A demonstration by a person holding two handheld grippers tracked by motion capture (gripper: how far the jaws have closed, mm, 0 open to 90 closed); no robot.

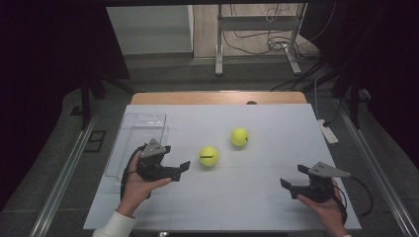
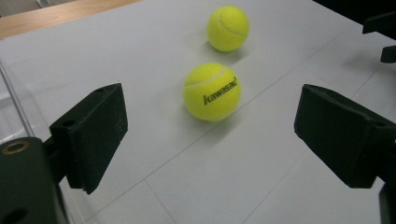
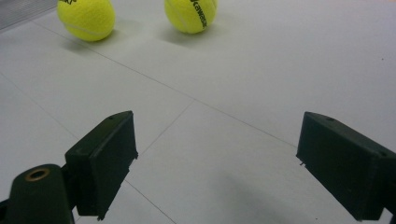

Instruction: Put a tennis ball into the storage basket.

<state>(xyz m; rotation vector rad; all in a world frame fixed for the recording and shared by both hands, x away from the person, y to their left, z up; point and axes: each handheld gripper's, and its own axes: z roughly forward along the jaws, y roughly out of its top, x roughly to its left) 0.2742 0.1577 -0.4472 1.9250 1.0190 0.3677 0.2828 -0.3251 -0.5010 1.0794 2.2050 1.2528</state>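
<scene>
Yellow near ball (image 1: pixel 209 156) sitting mid-frame, ungrasped | far ball (image 1: pixel 239 137) waiting | bin (image 1: pixel 129 148) at left holding nothing | left gripper (image 1: pixel 181 169) gaping, approaching | right gripper (image 1: pixel 292 179) gaping, idling.

White table (image 1: pixel 237 197): two tennis balls (image 1: pixel 209 156), clear container (image 1: pixel 141 129).

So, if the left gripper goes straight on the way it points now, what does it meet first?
Most likely the nearer tennis ball, which lies just ahead between the open jaws of the left gripper; nothing stands between them.

Grey floor (image 1: pixel 163 74) is stretching beyond the white table (image 1: pixel 276 123), cables (image 1: pixel 276 44) are trailing around a metal stand's legs (image 1: pixel 219 49), darkness is flanking both sides
</scene>
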